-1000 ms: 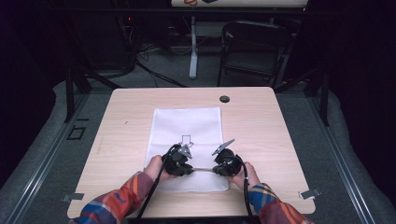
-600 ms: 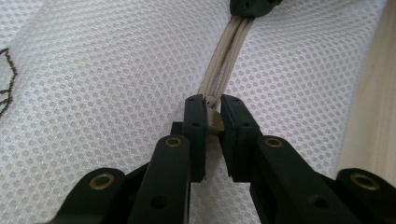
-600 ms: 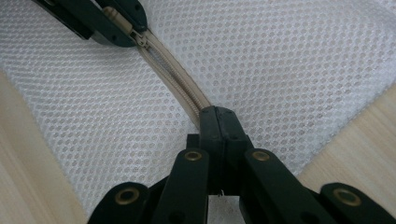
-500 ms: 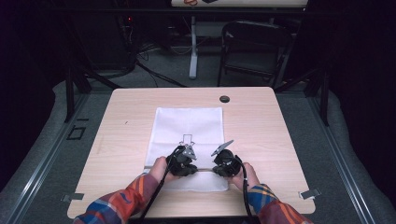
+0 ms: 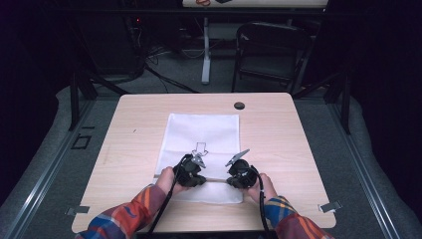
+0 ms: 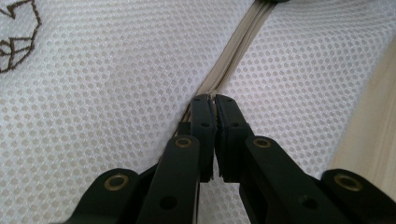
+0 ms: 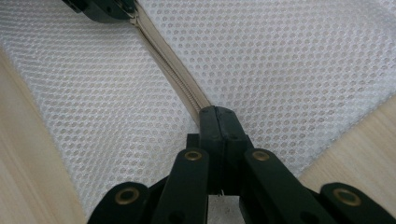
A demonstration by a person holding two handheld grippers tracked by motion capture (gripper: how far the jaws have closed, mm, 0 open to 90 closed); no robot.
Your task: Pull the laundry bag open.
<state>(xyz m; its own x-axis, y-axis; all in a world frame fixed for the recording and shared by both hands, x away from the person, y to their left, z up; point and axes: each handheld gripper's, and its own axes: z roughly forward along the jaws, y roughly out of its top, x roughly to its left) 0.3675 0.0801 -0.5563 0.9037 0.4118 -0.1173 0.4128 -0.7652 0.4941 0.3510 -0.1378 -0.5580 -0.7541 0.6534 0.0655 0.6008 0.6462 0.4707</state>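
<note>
A pale wooden worktop (image 5: pixel 129 149) carries a white mesh bag (image 5: pixel 204 132) that lies flat along its middle, reaching from near the far edge down to the person's side. A small arrow-like outline (image 5: pixel 200 147) is printed on the mesh. Near the bag's close end a beige zipper (image 5: pixel 215 179) runs crosswise, and both grippers sit on it, side by side and a short way apart. The left gripper (image 6: pixel 213 100) has its jaws pressed together, having just been closing, with the zipper's tape running straight into their tips; whether they pinch the tape or a pull tab is hard to tell. The right gripper (image 7: pixel 219 111) also has its jaws pressed together, tips at the zipper line. A small dark round cap (image 5: pixel 239 105) sits in the worktop beyond the bag.
</note>
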